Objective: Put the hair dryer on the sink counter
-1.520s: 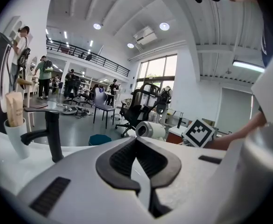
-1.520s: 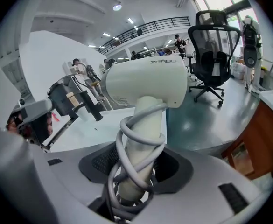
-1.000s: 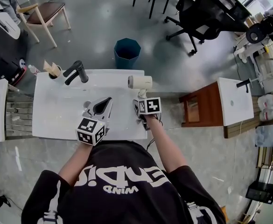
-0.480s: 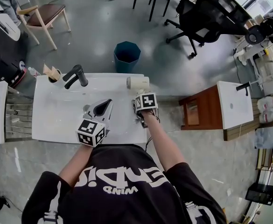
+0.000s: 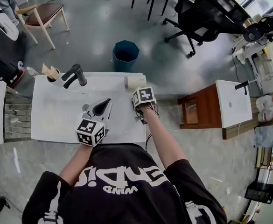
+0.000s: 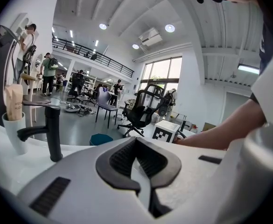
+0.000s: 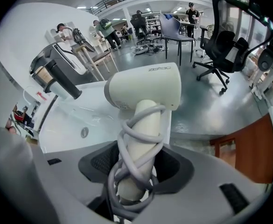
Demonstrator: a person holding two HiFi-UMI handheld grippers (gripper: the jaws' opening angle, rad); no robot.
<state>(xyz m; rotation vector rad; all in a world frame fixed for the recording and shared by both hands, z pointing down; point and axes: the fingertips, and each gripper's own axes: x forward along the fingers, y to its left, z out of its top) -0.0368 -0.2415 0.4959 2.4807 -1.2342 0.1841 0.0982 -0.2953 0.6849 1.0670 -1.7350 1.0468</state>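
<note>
A cream hair dryer (image 5: 135, 81) lies over the back right corner of the white sink counter (image 5: 57, 125), with its grey cord wound round the handle. My right gripper (image 5: 140, 90) is shut on that handle. In the right gripper view the hair dryer (image 7: 145, 85) points its barrel sideways above the counter (image 7: 92, 97), and my right gripper (image 7: 138, 164) holds the corded handle between its pads. Whether the barrel touches the counter I cannot tell. My left gripper (image 5: 107, 101) hovers over the basin, shut and holding nothing, as the left gripper view (image 6: 138, 146) confirms.
A black faucet (image 5: 75, 73) and a cup (image 5: 52, 72) of small items stand at the counter's back left. A teal bin (image 5: 125, 55) sits on the floor behind the sink. A wooden cabinet (image 5: 197, 108) stands to the right, and a black office chair (image 5: 206, 17) beyond it.
My right gripper has carried the hair dryer away from the person, toward the counter's back edge. The left gripper has stayed where it was.
</note>
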